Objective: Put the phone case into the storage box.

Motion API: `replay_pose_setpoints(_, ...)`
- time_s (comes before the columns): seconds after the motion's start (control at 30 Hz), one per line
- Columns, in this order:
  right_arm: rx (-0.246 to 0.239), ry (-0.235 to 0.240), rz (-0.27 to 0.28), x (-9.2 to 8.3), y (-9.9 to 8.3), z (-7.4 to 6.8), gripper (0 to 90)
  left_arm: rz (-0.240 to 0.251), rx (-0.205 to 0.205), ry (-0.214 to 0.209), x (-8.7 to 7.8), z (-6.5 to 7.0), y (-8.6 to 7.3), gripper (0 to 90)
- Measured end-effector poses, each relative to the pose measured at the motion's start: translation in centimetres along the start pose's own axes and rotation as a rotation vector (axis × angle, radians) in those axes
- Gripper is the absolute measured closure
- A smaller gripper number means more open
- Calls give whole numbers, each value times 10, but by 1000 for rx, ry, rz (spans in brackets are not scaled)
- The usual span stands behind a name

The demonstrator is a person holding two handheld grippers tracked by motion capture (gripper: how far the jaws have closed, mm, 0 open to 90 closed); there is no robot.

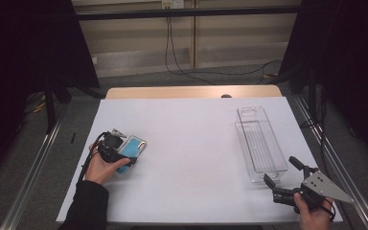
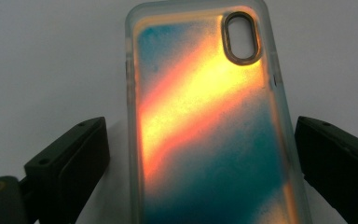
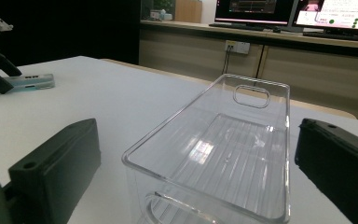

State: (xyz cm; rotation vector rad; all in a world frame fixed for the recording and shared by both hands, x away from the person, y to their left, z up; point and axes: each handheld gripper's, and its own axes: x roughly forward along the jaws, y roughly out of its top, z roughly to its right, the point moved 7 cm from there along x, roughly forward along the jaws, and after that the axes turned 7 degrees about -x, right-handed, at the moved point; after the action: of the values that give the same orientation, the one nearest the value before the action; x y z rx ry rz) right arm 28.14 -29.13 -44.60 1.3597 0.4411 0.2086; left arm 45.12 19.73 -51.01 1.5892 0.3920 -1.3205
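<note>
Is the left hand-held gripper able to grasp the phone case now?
Probably yes: the left hand-held gripper is open, one jaw on each side of the phone case, with nothing between.

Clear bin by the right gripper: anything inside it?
Nothing: the clear bin shows just its ribbed floor. The phone case lies outside, across the table. The bin's near bottom corner is cut off from view.
</note>
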Motion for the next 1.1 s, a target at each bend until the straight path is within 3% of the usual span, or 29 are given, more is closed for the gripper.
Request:
replay_pose_setpoints(0.4,-6,2,3,-1,1,-1,0,-6,-2,7,3,-1,2,43)
replay_pose_setpoints(0.57,-5,2,3,-1,1,-1,0,-21,-24,14,3,1,2,41)
replay_pose_setpoints(0.9,-6,-1,2,-2,0,0,0,-32,-14,8,3,2,2,38)
replay_pose_setpoints(1.03,-4,-1,1,-2,0,0,0,-32,-6,9,1,3,1,81)
replay_pose_setpoints(1.1,-5,-1,0,-3,0,0,0,-21,11,1,-1,5,0,152)
